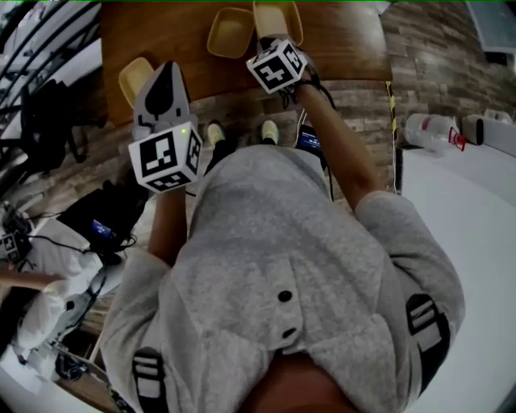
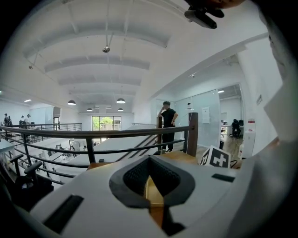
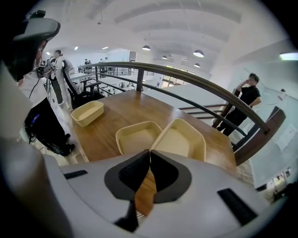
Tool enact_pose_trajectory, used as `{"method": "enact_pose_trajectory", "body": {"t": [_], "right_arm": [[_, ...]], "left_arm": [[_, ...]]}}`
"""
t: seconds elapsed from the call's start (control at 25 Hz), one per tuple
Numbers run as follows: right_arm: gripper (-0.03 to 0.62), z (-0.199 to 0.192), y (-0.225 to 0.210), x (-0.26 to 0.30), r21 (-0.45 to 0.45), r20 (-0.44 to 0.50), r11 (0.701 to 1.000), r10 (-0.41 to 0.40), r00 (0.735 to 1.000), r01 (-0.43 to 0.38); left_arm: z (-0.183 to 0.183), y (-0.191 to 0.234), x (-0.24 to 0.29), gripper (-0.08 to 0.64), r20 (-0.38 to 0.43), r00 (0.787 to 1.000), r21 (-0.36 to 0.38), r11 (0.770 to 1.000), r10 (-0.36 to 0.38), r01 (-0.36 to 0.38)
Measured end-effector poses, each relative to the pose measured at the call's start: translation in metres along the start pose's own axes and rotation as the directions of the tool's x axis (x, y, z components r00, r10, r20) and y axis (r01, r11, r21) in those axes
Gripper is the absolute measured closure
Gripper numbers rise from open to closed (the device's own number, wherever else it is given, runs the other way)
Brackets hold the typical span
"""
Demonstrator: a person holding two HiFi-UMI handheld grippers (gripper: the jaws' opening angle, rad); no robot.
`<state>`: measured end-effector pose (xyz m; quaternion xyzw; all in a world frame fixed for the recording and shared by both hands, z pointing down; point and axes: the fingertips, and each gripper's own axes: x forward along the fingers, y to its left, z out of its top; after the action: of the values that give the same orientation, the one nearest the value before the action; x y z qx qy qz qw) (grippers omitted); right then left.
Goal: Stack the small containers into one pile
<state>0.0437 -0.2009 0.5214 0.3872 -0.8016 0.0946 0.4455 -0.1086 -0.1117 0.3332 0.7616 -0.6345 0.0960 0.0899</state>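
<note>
Three shallow cream containers lie apart on the wooden table (image 1: 339,40). One sits at the left (image 1: 135,77) (image 3: 87,112), one in the middle (image 1: 230,32) (image 3: 138,136), and one at the right (image 1: 278,16) (image 3: 180,139) touching the middle one's corner. My left gripper (image 1: 168,71) (image 2: 150,158) hangs over the left container, shut and empty; a cream strip shows through the gap under its tips. My right gripper (image 1: 272,44) (image 3: 150,151) hovers just short of the middle and right containers, shut with nothing held.
A dark metal railing (image 3: 200,83) runs along the table's far side, with a person (image 3: 244,100) standing beyond it. The table's near edge (image 1: 242,89) drops to a brick-patterned floor. Bags and cables (image 1: 105,218) lie at the left, a white bottle (image 1: 431,129) at the right.
</note>
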Motion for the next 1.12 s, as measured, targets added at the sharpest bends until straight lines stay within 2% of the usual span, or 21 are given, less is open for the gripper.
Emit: {"method": "enact_pose_trajectory", "body": {"t": [0.56,1.12], "right_arm": [[0.565,0.033,0.053,0.024,0.094,-0.06,0.992,-0.074,0.995,0.08],[0.565,0.054,0.102,0.065,0.176,-0.082,0.979,-0.085,0.993,0.099]], "left_arm": [[-0.011,0.081,0.006,0.548,0.01,0.993,0.002,0.993,-0.118,0.118],[-0.036,0.135,-0.003,0.548,-0.016,0.988,0.018,0.988,-0.154,0.155]]}}
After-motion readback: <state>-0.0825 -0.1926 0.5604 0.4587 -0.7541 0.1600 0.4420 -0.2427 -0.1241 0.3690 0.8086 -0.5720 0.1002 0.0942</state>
